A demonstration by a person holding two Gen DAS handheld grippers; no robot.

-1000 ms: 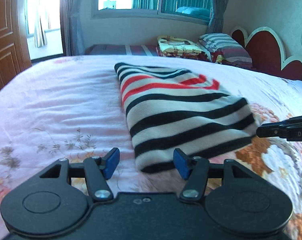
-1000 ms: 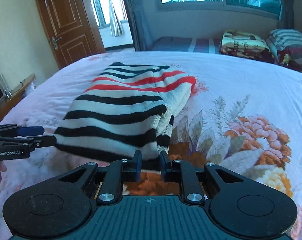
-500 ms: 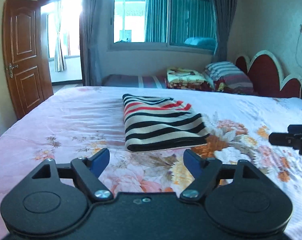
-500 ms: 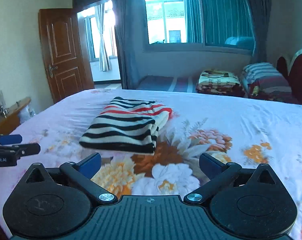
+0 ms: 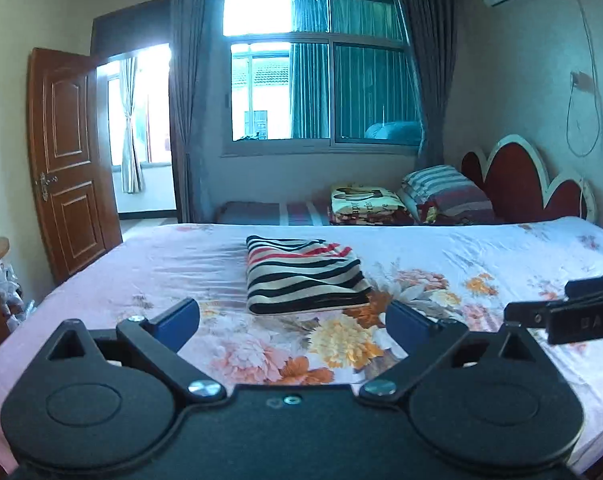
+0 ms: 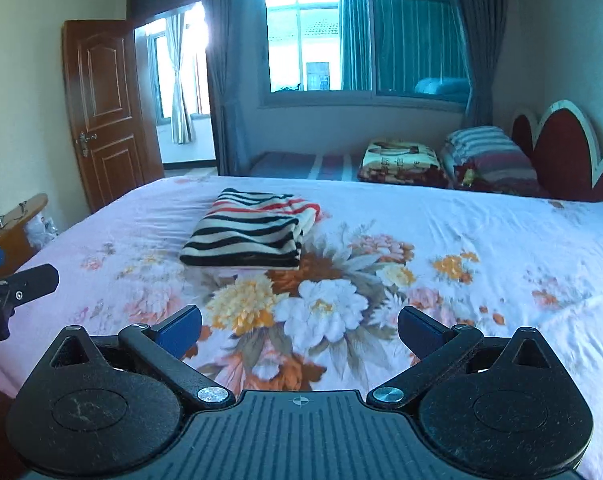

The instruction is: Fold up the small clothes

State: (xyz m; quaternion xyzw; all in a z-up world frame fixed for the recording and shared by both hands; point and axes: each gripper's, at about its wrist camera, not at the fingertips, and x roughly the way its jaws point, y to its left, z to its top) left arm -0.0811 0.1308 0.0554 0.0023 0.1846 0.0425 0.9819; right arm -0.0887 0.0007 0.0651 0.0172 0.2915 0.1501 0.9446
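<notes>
While both my hands tilt slightly downward over the bed's [image 6: 481,216] near edge, left gripper [image 5: 293,322], just opened further, and right gripper [image 6: 300,330] gape empty; folded striped sweater [image 5: 303,276] lies mid-bed.

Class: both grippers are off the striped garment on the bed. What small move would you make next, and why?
Probably none on this piece: the striped sweater lies as a neat folded rectangle on the floral bedsheet, and the left gripper and right gripper are open, empty and clear of it. I would draw both aside, ready for another garment.
</notes>
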